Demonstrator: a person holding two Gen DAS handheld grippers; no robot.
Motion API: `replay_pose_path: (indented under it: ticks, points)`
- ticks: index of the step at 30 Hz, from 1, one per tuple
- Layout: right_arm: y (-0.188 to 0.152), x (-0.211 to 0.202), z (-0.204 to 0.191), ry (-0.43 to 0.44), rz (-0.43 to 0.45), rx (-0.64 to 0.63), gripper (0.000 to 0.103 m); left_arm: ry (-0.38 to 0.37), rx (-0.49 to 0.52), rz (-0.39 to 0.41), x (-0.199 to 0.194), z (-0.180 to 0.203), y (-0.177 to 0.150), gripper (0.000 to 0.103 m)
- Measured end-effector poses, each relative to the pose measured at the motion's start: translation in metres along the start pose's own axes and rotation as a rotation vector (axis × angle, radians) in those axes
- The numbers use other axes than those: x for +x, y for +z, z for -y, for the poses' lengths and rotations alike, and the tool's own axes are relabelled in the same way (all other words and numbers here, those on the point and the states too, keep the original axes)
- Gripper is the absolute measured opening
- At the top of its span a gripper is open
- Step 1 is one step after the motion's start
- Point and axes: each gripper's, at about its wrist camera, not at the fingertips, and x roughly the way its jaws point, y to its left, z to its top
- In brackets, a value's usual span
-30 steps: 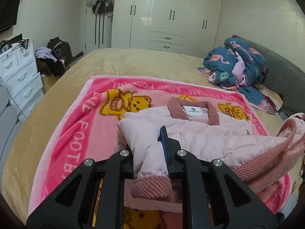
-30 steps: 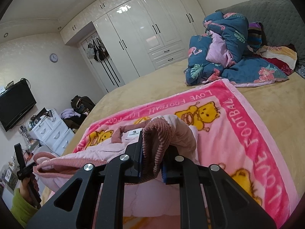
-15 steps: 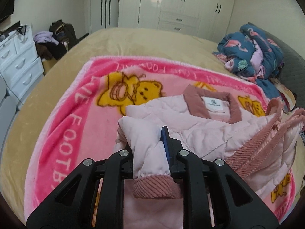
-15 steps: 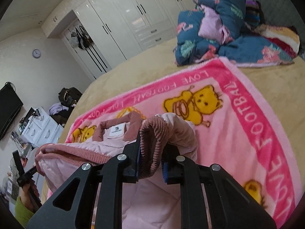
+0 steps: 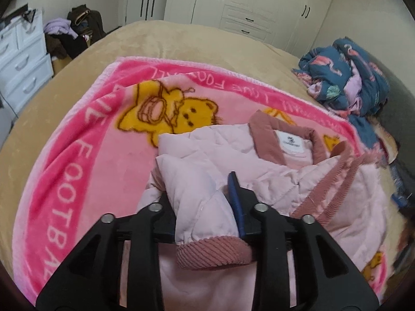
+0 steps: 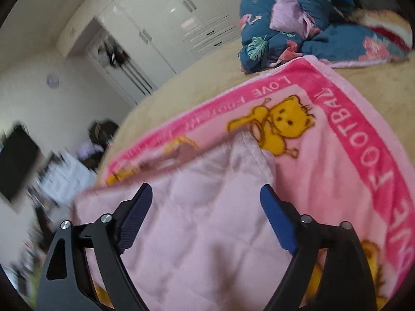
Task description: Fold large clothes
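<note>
Bed (image 5: 160, 39): tan cover, stretching ahead of both claws to the white wardrobes (image 5: 249, 2) at the far wall.
Blanket (image 5: 85, 160): pink, spread on the bed under and ahead of both claws; yellow bear prints; the border reads "LOVE FOOTBALL", clearest in the right wrist view (image 6: 384, 140).
Jacket (image 5: 233, 155): pale pink quilted coat with ribbed dusty-pink trim, lying on the blanket directly ahead of the left claw, collar at the far side.
Bedding heap (image 5: 347, 83): dark blue floral quilt, bunched well beyond the jacket, to the right of the left claw.
Sleeve (image 5: 199, 207): puffy, lying between the left claw's fingers, its ribbed cuff (image 5: 215, 251) hanging nearest the camera.
Left claw (image 5: 205, 194): narrow and opening; the sleeve fills the gap, and the blue pad (image 5: 234, 197) on the right finger touches the fabric; the other pad is hidden behind the sleeve.
Right claw (image 6: 207, 199): jaws spread wide and opening, nothing between them; the jacket's quilted panel (image 6: 207, 233) lies flat just below and ahead.
Neck label (image 5: 291, 142): white, inside the collar, with a small dark logo; its writing is too small to read.
Left view only: collar, label, cuff, white drawers (image 5: 20, 62).
Right view only: blurred dark screen (image 6: 15, 163) on the far-left wall.
</note>
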Motion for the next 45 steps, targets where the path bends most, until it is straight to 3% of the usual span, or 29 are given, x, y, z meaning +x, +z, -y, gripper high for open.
replay_pose_path:
  ticks: [2, 7, 12, 15, 19, 22, 24, 26, 30, 31, 33, 35, 37, 40, 45]
  points:
    - [-0.013, 0.001, -0.004, -0.057, -0.005, -0.072, 0.088, -0.041, -0.03, 0.02, -0.012, -0.001, 0.002, 0.042]
    - [-0.038, 0.009, -0.006, -0.144, -0.013, -0.184, 0.089, -0.091, -0.03, 0.073, -0.04, 0.006, 0.003, 0.059]
    - [-0.054, 0.008, -0.003, -0.136, -0.023, -0.212, 0.09, -0.134, -0.028, 0.128, -0.067, 0.006, -0.003, 0.069]
    - [-0.061, 0.004, 0.0, -0.125, -0.02, -0.219, 0.091, -0.103, -0.004, 0.211, -0.09, 0.002, -0.008, 0.077]
    - [-0.07, -0.001, 0.005, -0.118, -0.018, -0.211, 0.091, -0.024, 0.046, 0.259, -0.102, -0.002, -0.015, 0.087]
    - [-0.077, -0.006, 0.01, -0.106, -0.012, -0.19, 0.092, 0.09, 0.096, 0.218, -0.082, -0.017, -0.037, 0.088]
    - [-0.081, -0.008, 0.011, -0.106, -0.013, -0.188, 0.092, 0.11, 0.097, 0.154, -0.061, -0.032, -0.052, 0.088]
    - [-0.086, -0.007, 0.012, -0.099, -0.023, -0.192, 0.093, 0.081, 0.072, 0.106, -0.045, -0.046, -0.065, 0.088]
    - [-0.095, -0.005, 0.012, -0.096, -0.024, -0.219, 0.093, -0.046, 0.066, 0.022, -0.014, -0.058, -0.089, 0.088]
    - [-0.097, -0.005, 0.014, -0.094, -0.018, -0.215, 0.092, -0.049, 0.083, 0.009, -0.007, -0.056, -0.094, 0.085]
    - [-0.101, -0.004, 0.016, -0.072, -0.013, -0.21, 0.075, -0.065, 0.113, 0.019, -0.004, -0.049, -0.1, 0.067]
    - [-0.105, -0.003, 0.011, -0.075, -0.005, -0.244, 0.047, -0.063, 0.136, 0.015, -0.002, -0.04, -0.102, 0.043]
    - [-0.107, -0.003, 0.002, -0.077, -0.003, -0.294, 0.029, -0.047, 0.143, 0.015, -0.001, -0.031, -0.098, 0.025]
    - [-0.097, -0.006, -0.01, -0.095, 0.029, -0.31, 0.02, -0.029, 0.103, 0.037, -0.006, -0.031, -0.082, 0.013]
    - [-0.034, -0.006, -0.027, -0.084, 0.131, -0.262, 0.017, 0.009, 0.087, 0.084, -0.007, -0.027, -0.035, 0.013]
